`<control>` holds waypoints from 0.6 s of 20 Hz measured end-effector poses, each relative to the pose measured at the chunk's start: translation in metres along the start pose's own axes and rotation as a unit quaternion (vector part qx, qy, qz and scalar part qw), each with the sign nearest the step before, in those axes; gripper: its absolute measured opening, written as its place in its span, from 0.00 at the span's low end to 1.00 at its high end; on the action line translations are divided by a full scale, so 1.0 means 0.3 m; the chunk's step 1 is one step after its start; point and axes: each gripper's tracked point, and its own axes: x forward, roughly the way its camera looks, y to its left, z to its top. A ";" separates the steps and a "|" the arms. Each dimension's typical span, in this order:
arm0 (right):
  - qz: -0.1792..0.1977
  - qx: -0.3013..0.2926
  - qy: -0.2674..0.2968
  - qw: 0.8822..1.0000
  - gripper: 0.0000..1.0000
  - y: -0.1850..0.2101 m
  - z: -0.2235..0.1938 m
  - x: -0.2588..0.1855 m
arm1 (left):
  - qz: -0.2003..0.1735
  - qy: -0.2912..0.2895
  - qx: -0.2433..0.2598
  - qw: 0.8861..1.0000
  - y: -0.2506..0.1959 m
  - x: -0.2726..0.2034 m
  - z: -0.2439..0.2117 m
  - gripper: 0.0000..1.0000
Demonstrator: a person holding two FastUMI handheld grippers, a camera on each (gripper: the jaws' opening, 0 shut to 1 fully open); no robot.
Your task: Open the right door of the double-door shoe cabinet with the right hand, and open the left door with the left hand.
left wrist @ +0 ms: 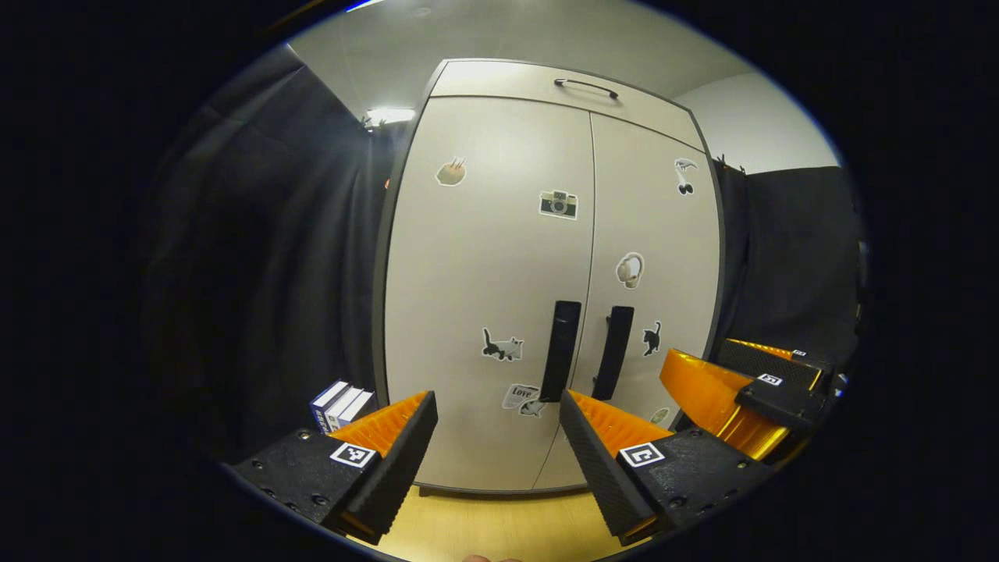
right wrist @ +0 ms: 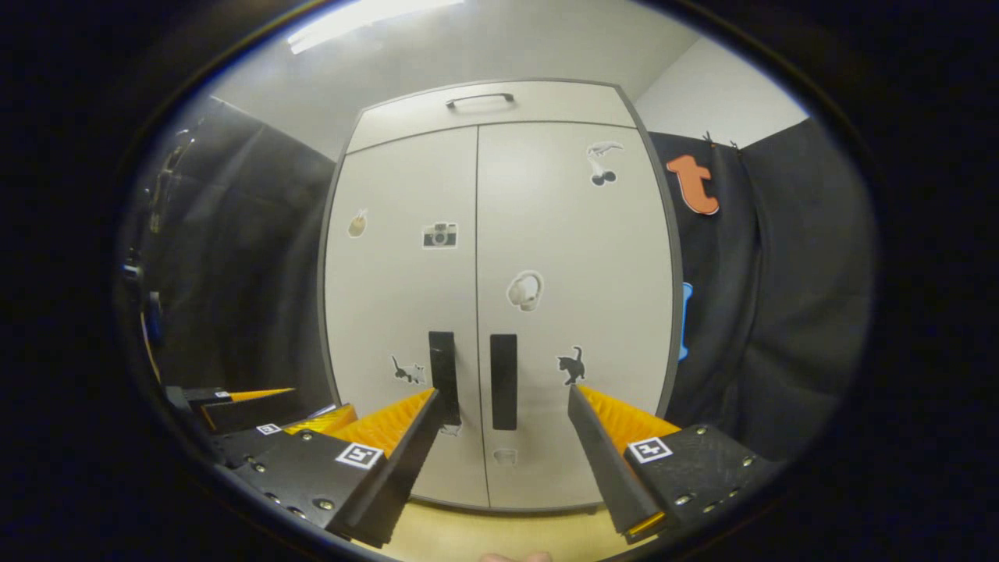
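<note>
Black cloth hangs on both sides of the booth, and dead centre stands the cabinet (right wrist: 499,312), pale, tall, both doors flush and closed. Up top a drawer front carries a slim bar handle (right wrist: 480,99). Left door (right wrist: 402,297) and right door (right wrist: 574,312) meet at a thin seam, and just either side of it sit two dark upright handles: the left handle (right wrist: 442,367) and the right handle (right wrist: 503,382), close together, not touching.

Stickers are scattered over both doors: a camera (right wrist: 439,235), headphones (right wrist: 525,290), a black cat (right wrist: 572,365) on the right door.

Now the right gripper (right wrist: 503,406): fingers spread wide, nothing between them, short of the cabinet, with the right handle framed in the gap. In the left gripper view the left gripper (left wrist: 499,410) is also spread apart and empty, off the door, with the left handle (left wrist: 562,351) just above its right finger. Far right in that view, the other gripper shows beside it.

Blue and white boxes (left wrist: 341,406) sit on the floor at the cabinet's left foot. Light wood floor (left wrist: 499,523) runs below.
</note>
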 end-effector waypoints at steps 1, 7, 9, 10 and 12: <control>0.000 -0.004 -0.002 1.000 0.94 0.003 0.003 0.007 | 0.005 0.000 0.000 1.000 0.016 -0.004 0.000 1.00; -0.013 -0.026 0.005 1.000 0.98 -0.002 0.001 0.108 | 0.040 0.002 -0.002 0.999 0.120 -0.009 -0.002 0.98; -0.019 -0.025 0.009 0.999 0.98 -0.007 -0.006 0.144 | 0.046 0.004 -0.002 0.999 0.142 -0.006 0.001 0.98; -0.021 -0.022 0.009 0.999 0.98 -0.008 -0.005 0.163 | 0.049 0.004 -0.001 0.999 0.153 -0.005 0.004 0.98; -0.023 -0.016 0.013 1.000 0.98 -0.009 -0.012 0.208 | 0.059 0.001 0.005 0.998 0.182 -0.005 0.014 0.98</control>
